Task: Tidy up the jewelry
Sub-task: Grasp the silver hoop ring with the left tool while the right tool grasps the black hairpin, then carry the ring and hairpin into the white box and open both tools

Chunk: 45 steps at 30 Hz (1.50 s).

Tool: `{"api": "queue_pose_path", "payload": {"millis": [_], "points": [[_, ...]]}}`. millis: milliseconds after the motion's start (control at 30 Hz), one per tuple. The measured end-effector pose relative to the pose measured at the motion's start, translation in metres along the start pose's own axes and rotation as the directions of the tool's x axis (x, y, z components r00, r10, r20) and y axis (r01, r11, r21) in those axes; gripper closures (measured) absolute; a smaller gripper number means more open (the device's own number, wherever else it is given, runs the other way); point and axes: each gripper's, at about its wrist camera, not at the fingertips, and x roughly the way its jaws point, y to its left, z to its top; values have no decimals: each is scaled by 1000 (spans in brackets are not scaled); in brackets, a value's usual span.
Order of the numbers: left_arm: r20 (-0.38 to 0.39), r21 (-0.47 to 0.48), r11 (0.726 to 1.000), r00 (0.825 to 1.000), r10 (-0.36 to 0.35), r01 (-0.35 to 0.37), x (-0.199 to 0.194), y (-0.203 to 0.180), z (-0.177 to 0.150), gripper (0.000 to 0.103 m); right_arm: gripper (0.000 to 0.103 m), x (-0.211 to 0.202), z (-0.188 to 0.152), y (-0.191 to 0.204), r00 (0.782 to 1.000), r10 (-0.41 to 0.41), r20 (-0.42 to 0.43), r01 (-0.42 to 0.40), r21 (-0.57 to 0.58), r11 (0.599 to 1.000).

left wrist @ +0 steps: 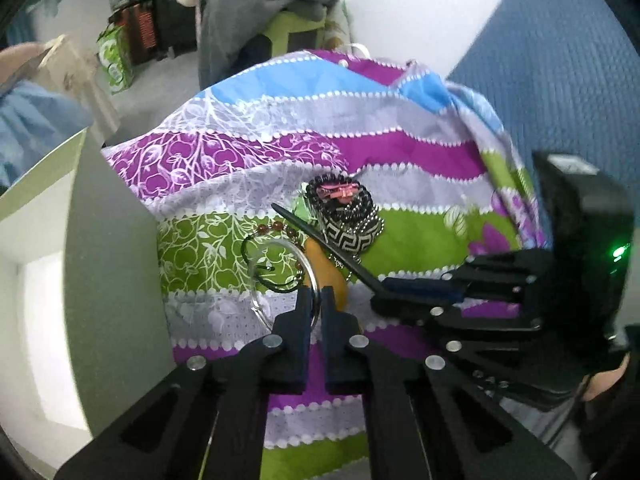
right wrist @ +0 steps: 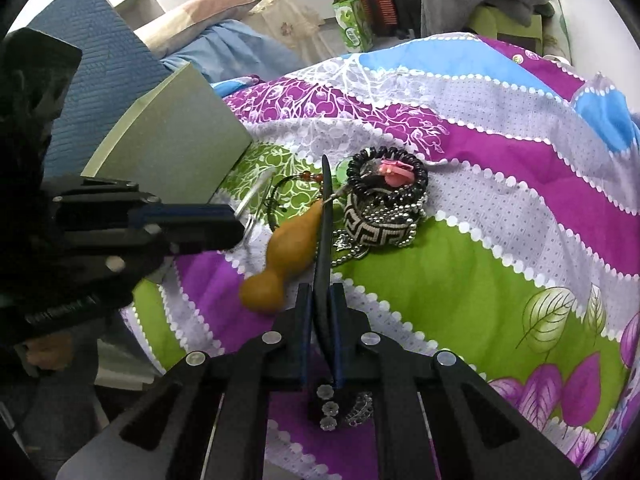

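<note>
- The left gripper (left wrist: 316, 300) is clenched on a thin clear bangle (left wrist: 276, 276); its ring passes between the two pads just at the tips and curves away to the left over the bedspread (left wrist: 420, 148).
- The right gripper (right wrist: 320, 300) is clamped on a long black hair stick (right wrist: 325, 224), which runs straight out from the pads and points at the heap of jewelry; its decorated end with small flower-shaped beads (right wrist: 327, 404) hangs behind the pads.
- Just beside the stick on its left lies a tan gourd-shaped pendant (right wrist: 286, 252), its narrow neck tied to a cord with reddish beads (right wrist: 310, 176).
- A black wire hoop (left wrist: 272, 264) overlaps the bangle on the green stripe.
- Beyond the stick's tip sits a small round pouch with a black-and-cream key pattern (right wrist: 380, 228), wrapped in black bead strands and a silver ball chain, with a pink flower piece (right wrist: 396, 170) on top.
- A pale green box (right wrist: 180, 140) stands at the left edge of the bedspread, close to the left gripper.
- A blue mat (left wrist: 560, 60) lies past the bedspread's right edge.
</note>
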Motion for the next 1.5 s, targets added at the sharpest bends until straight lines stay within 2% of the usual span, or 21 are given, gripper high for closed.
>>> {"api": "queue_pose_path", "payload": {"millis": [233,333,433,467,500,533,700,1067,1367,1500], "points": [[37,-80,996,999,-28,31,-19,10,-4,102,92,9,5,3,999,-34,-19,34,-7,999],[53,-92,995,998,-29,34,-25,12,-6,102,82,15,9,5,997,-71,-23,70,-28,997],[65,-107,993,997,-39,46,-29,15,-7,102,81,24,12,5,994,-102,-44,100,-44,994],[71,-113,992,997,-42,50,-31,16,-8,102,82,25,13,6,993,-107,-40,105,-50,993],[73,-118,992,996,-46,54,-33,17,-8,102,94,26,13,7,993,-113,-39,111,-54,992],[76,-124,990,996,-52,61,-35,17,-9,102,96,27,14,8,991,-127,-43,125,-52,991],[111,-127,989,992,-60,74,-53,17,-11,102,97,23,16,12,990,-134,-47,133,-25,991],[197,-123,987,978,-74,100,-111,20,-1,102,97,-38,27,44,983,-178,51,170,129,977],[267,-109,991,962,-52,84,-171,32,14,102,97,-109,51,91,951,-271,150,240,198,950],[288,-103,993,957,-30,62,-202,40,22,102,97,-139,64,113,939,-285,192,246,204,948]]}}
